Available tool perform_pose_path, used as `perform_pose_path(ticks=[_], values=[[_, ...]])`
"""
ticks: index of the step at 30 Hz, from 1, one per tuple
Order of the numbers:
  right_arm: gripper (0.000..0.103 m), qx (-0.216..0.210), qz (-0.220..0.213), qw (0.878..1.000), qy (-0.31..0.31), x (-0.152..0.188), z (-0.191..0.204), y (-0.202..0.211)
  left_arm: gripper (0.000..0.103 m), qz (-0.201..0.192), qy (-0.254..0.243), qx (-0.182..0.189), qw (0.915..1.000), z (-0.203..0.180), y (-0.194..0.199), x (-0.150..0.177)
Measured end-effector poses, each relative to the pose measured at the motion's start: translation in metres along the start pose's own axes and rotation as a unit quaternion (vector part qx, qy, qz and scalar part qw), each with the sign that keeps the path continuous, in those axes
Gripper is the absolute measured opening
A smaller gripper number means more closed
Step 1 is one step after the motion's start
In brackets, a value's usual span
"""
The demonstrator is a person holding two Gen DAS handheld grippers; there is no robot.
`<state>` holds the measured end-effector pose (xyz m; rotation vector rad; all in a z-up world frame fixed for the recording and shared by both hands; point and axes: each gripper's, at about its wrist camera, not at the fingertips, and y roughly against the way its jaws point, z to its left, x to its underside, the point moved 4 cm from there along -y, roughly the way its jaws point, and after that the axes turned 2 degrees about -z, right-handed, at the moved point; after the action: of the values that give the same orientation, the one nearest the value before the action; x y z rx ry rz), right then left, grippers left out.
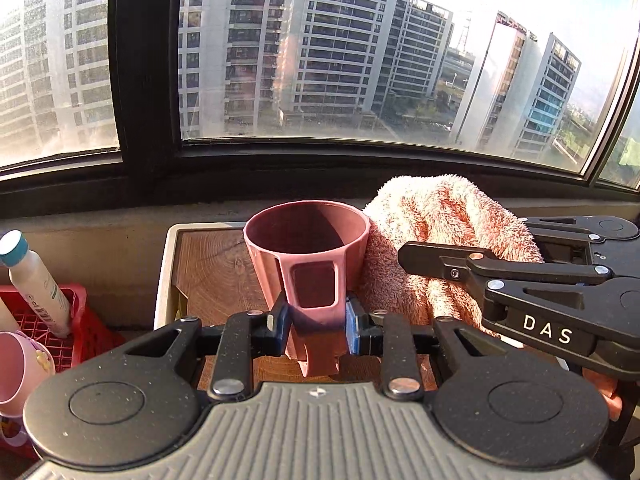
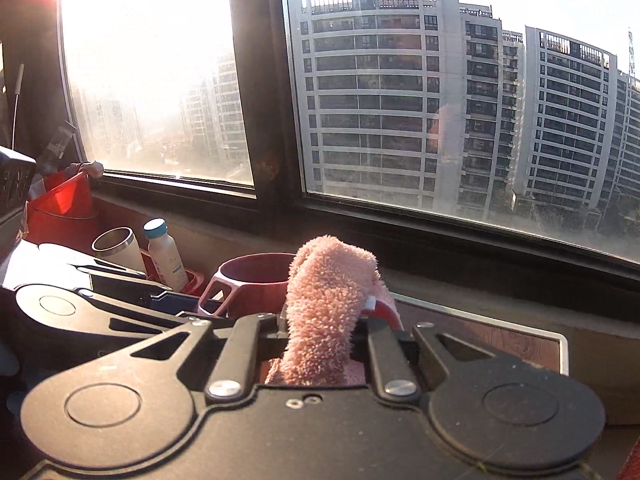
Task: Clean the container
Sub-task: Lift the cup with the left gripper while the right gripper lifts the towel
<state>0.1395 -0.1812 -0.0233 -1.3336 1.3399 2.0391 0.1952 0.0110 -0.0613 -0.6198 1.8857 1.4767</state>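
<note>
A: Why are the left tongs (image 1: 316, 326) pinching the pink cup (image 1: 306, 240) by its handle?
B: Steadies it upright on the table (image 1: 212, 276). Right tongs (image 2: 320, 326) clamp the pink towel (image 2: 326, 304) just beside the rim, likely for wiping inside.

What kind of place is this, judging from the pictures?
Probably a high-floor flat, at a window ledge: apartment towers fill the window, and household things stand about, a pink mug, a bottle and a steel tumbler.
</note>
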Motion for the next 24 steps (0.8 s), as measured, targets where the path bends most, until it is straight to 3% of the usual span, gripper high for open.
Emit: perform_pose_path(ticks=[2,9,13,24], values=[[0.013,-0.005,0.010,1.000,-0.003,0.007,-0.002,0.009,0.026,0.003,0.007,0.001,1.0000,0.003,-0.001,0.000],[0.012,-0.002,0.057,0.998,0.010,0.020,-0.001,-0.027,0.026,0.011,0.009,0.005,0.9999,0.006,-0.006,0.000],[0.012,0.004,0.073,0.997,0.033,0.029,-0.001,-0.027,0.026,0.011,0.010,0.006,0.9999,0.007,-0.008,-0.001],[0.012,0.014,0.022,1.000,-0.002,0.004,-0.014,0.015,0.026,0.017,0.019,0.045,0.9987,-0.007,0.000,0.002]])
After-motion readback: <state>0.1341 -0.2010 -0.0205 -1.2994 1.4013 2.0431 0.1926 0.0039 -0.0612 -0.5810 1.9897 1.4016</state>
